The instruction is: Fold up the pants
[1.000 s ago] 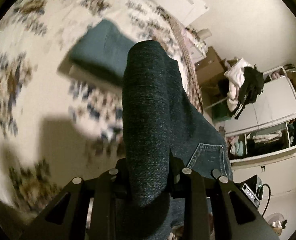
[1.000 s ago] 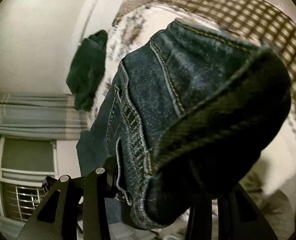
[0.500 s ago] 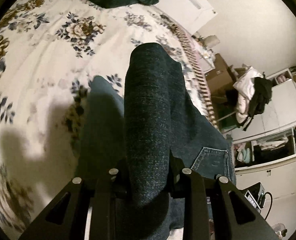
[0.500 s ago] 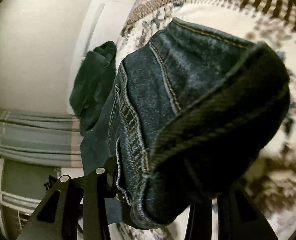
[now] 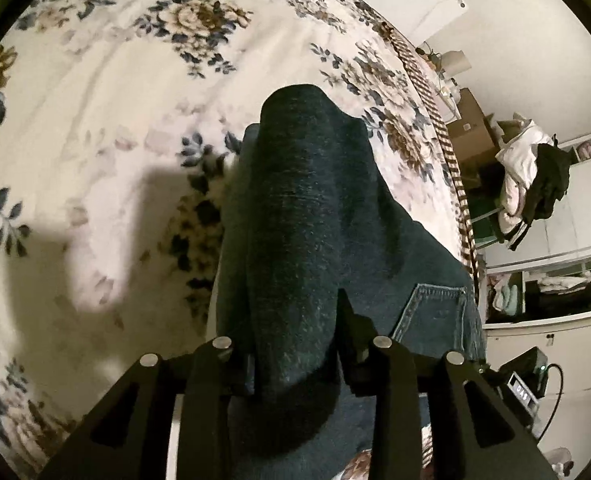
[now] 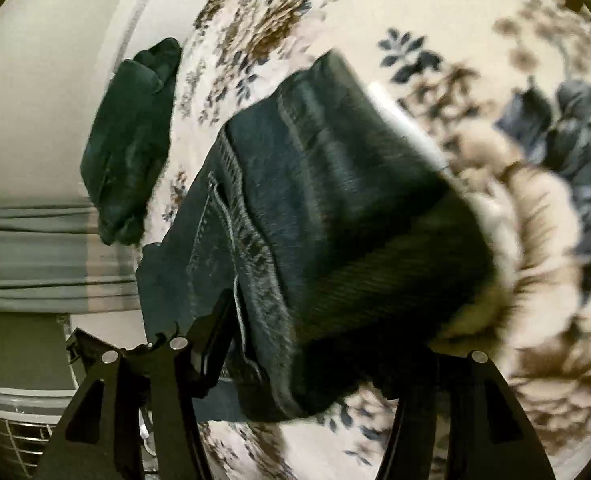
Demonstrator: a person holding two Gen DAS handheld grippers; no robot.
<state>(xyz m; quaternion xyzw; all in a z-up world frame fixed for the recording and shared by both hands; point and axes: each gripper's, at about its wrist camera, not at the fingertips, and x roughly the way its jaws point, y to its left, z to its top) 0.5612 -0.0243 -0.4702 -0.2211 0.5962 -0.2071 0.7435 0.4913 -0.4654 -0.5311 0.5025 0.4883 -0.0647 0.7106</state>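
Tongs, two: left gripper [image 5: 295, 364] and right gripper [image 6: 295, 360], both jaws opening with folded jeans [image 5: 307, 216] between them, denim laid on floral bedspread [image 5: 95, 80] toward twelve o'clock; step: releasing the fold; next, judged: withdraw clear without dragging the layers.

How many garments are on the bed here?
2. The jeans are bunched between both grippers over the floral bedspread; a dark green garment lies at the bed's far edge. Others may be out of frame.
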